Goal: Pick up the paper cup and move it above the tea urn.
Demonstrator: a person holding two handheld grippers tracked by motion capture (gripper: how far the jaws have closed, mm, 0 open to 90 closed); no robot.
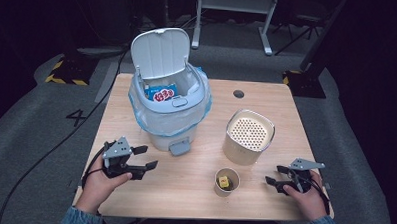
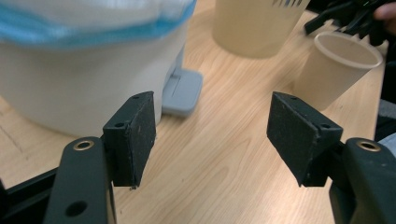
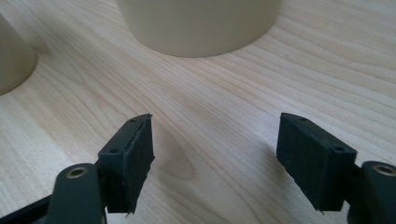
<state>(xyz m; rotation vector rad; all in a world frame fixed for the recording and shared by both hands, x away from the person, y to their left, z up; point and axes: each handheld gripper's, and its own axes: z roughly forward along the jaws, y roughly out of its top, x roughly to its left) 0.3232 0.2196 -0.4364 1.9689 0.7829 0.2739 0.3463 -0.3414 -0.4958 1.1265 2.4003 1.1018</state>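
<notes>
Both jaws wide and empty on left hand-held gripper point(image 1: 144, 157) and right hand-held gripper point(image 1: 277, 175); small tan paper cup point(image 1: 226, 181), near table's front edge between them, looks light, so a one-sided nudge likely tips it.

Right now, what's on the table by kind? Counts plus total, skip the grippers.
Pedal bin, lid open: 1
Beige perforated-top canister: 1
Paper cup: 1
Total: 3
</notes>
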